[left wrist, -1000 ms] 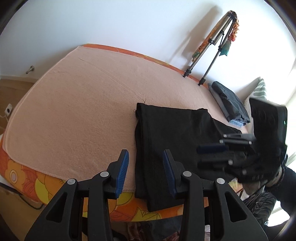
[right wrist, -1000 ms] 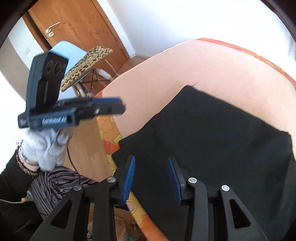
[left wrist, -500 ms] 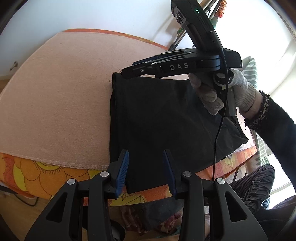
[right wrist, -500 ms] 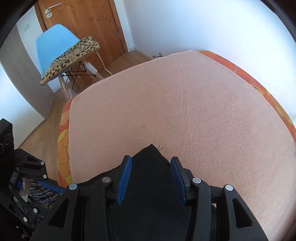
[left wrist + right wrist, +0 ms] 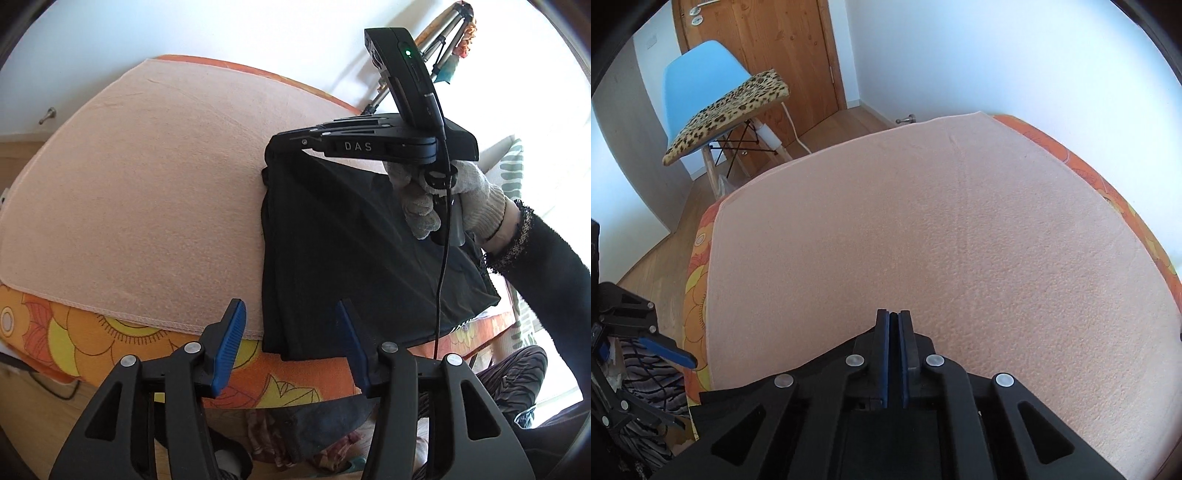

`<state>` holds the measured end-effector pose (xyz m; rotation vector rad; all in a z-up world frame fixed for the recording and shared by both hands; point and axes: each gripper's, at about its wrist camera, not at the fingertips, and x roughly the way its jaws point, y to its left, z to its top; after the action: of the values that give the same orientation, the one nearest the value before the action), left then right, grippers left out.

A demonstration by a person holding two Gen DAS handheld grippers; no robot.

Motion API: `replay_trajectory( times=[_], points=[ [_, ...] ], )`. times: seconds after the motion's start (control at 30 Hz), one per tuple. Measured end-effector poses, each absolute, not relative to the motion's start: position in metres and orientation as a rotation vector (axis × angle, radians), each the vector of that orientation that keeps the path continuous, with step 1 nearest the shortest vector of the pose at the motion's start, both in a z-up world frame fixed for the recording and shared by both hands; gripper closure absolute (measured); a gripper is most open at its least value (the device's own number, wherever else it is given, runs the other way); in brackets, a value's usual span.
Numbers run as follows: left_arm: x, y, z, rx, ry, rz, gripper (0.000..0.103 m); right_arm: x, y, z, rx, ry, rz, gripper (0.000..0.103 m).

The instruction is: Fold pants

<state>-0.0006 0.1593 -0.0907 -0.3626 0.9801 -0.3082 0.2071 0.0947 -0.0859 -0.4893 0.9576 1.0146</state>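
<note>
Black pants (image 5: 332, 251) lie folded on the peach blanket (image 5: 147, 184), and their near end hangs over the bed's front edge. My right gripper (image 5: 275, 146), held by a gloved hand (image 5: 476, 195), is shut on the far left corner of the pants and holds it slightly raised. In the right wrist view its blue pads (image 5: 884, 339) are pressed together, with black cloth (image 5: 738, 393) under the gripper body. My left gripper (image 5: 290, 314) hovers at the near edge of the pants. Its jaws are opening and the pads touch nothing.
An orange flowered sheet (image 5: 110, 347) covers the bed's edge. A blue chair with a leopard cushion (image 5: 727, 107) and a wooden door (image 5: 775, 44) stand beyond the bed's left end. A tripod (image 5: 439, 55) leans on the wall and a striped pillow (image 5: 511, 173) lies at right.
My right gripper has swung from the near side to the far left corner of the pants and shut on it. My left gripper's jaws have widened.
</note>
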Motion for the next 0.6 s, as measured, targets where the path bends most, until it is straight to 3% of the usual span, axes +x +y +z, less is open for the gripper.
replay_trajectory(
  times=[0.17,0.23,0.27,0.3,0.33,0.5,0.6],
  points=[
    [0.002,0.145,-0.096,-0.307,1.013,-0.315,0.053,0.216,0.101,-0.094,-0.465,0.992,1.01,0.1],
    [0.002,0.146,-0.098,-0.316,1.016,-0.294,0.053,0.214,0.104,-0.097,-0.46,1.027,1.023,0.087],
    [0.002,0.147,-0.098,-0.324,1.018,-0.296,0.053,0.212,0.104,-0.094,-0.462,1.021,1.026,0.077],
    [0.002,0.147,-0.099,-0.325,1.019,-0.291,0.053,0.208,0.103,-0.09,-0.47,0.996,1.02,0.057],
    [0.002,0.147,-0.099,-0.321,1.02,-0.285,0.053,0.206,0.1,-0.086,-0.479,0.975,1.01,0.052],
    [0.001,0.143,-0.104,-0.318,1.039,-0.294,0.053,0.179,0.082,-0.064,-0.488,0.973,0.983,0.054],
    [0.001,0.14,-0.106,-0.304,1.047,-0.284,0.053,0.157,0.078,-0.065,-0.482,1.063,0.981,0.055]
  ],
)
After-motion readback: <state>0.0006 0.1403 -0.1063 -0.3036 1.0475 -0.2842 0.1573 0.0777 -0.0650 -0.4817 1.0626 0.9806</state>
